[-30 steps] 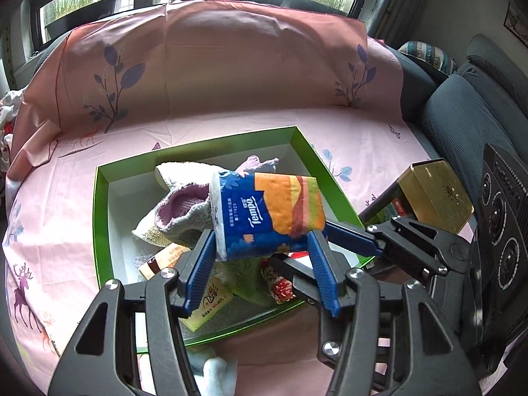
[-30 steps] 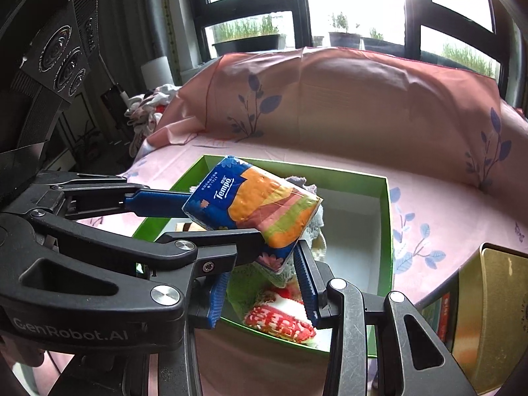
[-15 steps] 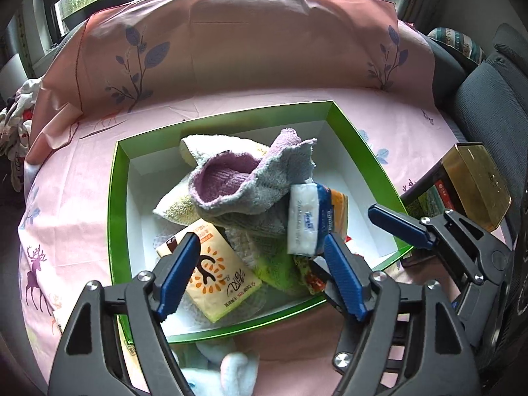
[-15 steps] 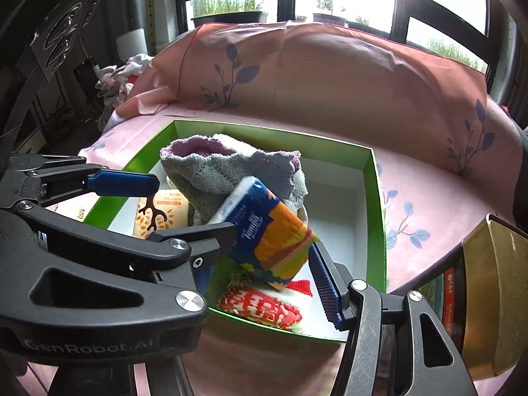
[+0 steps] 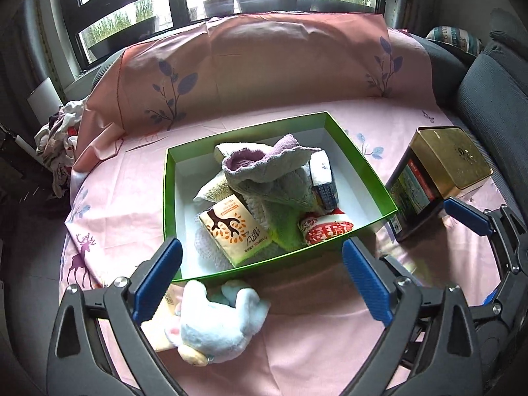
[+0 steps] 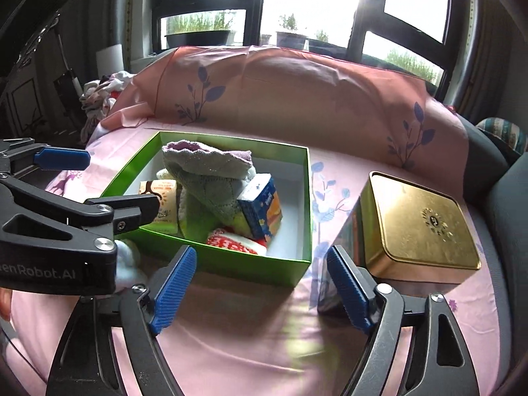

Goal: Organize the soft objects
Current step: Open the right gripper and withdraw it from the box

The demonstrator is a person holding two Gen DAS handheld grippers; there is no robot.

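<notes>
So we've got both claws spread wide right now, nothing between the pads on either one. The left claw [image 5: 260, 277] has just been opening and hangs over the near edge of the green box [image 5: 170, 198], and the right claw [image 6: 260, 283] has just been opening too, parked in front of the box's near right corner.

The blue and orange tissue pack [image 6: 262, 208] sits inside the box, tipped up on its edge and leaning against the grey knit sock [image 6: 211, 178] piled in the middle. Just in front of it we see a red and white soft thing [image 6: 236, 244] against the near wall, and on the left side of the pile a cream tissue pack with a brown tree print [image 5: 234, 231].

Outside the box, a white plush toy [image 5: 214, 323] lies on the pink sheet [image 5: 330, 330] right by the near wall, under the left claw. A gold-lidded tin [image 6: 419, 227] stands to the right of the box, apart from it.
</notes>
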